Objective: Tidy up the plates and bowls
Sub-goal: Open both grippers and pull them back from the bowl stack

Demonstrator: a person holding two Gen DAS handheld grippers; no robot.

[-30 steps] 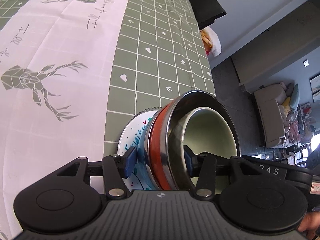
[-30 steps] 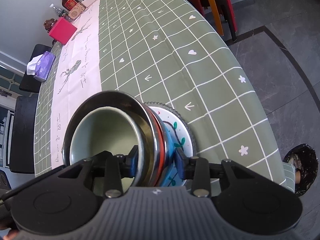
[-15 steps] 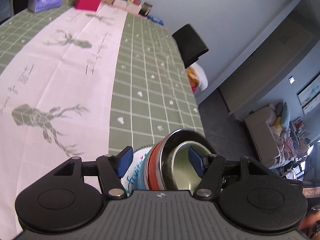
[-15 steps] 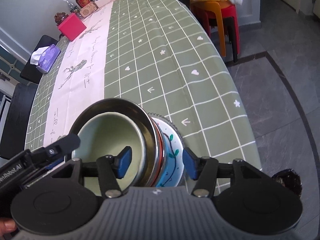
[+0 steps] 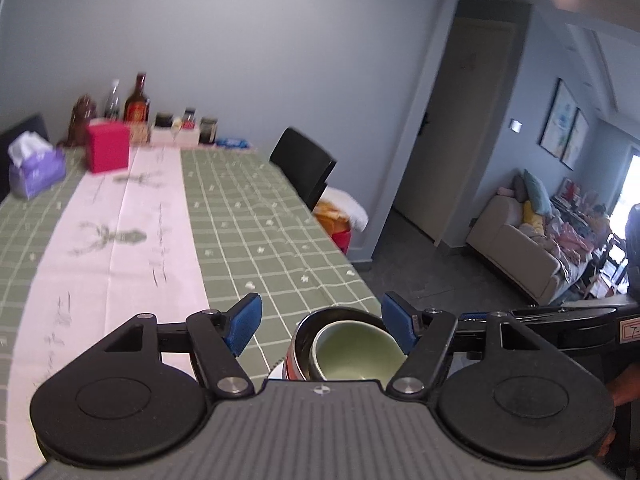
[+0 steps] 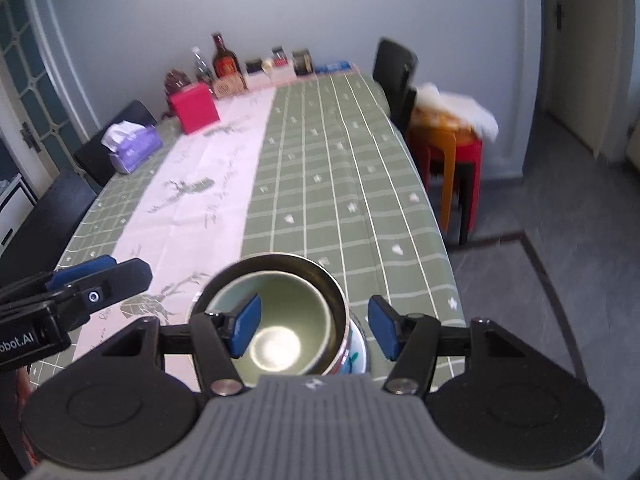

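A stack stands near the table's near right edge: a pale green bowl (image 6: 280, 320) nested in a steel bowl (image 6: 320, 276), over a patterned white plate (image 6: 356, 354). The green bowl (image 5: 354, 350) and steel bowl (image 5: 316, 320) also show in the left wrist view, partly hidden by the gripper body. My left gripper (image 5: 322, 328) is open and empty, raised above the stack. My right gripper (image 6: 314, 332) is open and empty above the stack. The left gripper's finger (image 6: 86, 276) shows at the left of the right wrist view.
The table has a green checked cloth (image 6: 340, 184) with a pink runner (image 6: 200, 208). At the far end stand a red box (image 6: 194, 108), a purple tissue pack (image 6: 134, 148) and bottles (image 6: 224, 60). A black chair (image 6: 396, 76) and stacked stools (image 6: 448, 152) stand at the right.
Both grippers opened, let go of the stack's rims and lifted up and back. The stack stays on the table.
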